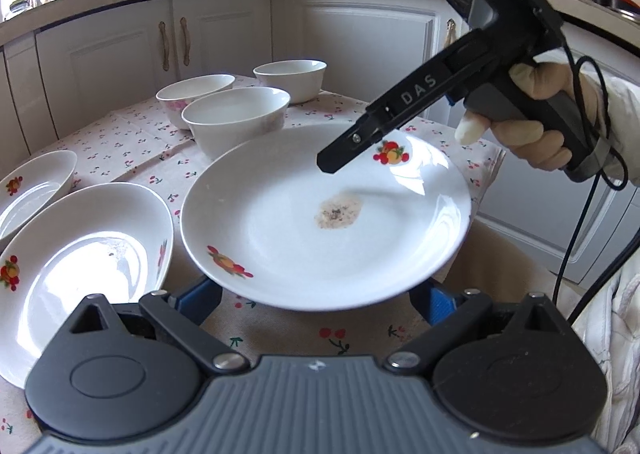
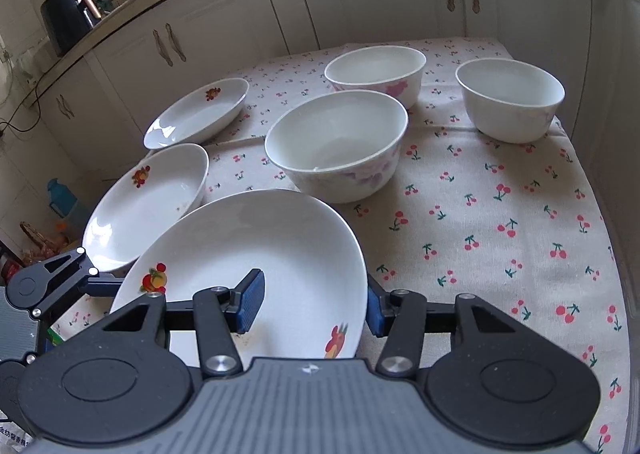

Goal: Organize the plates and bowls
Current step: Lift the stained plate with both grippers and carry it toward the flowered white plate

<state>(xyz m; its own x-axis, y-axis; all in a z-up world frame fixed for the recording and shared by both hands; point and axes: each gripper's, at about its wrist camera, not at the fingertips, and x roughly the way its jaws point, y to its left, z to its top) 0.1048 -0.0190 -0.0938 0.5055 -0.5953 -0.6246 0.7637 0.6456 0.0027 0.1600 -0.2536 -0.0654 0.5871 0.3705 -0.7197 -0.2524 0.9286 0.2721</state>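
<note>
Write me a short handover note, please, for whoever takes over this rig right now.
Right gripper: shut on the large plate's rim, holding it tilted off the table.
Left gripper: open, fingers under that plate.
On the table: two more plates side by side, three bowls standing apart beyond.
Done: nothing stacked yet.
Left: stack the plates, nest the bowls.

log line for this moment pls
right gripper: shut on rim of tilted white round ceramic plate with fruit print | left gripper: jaws wide under plate, grip unclear | three white bowls: on cherry-print cloth
</note>
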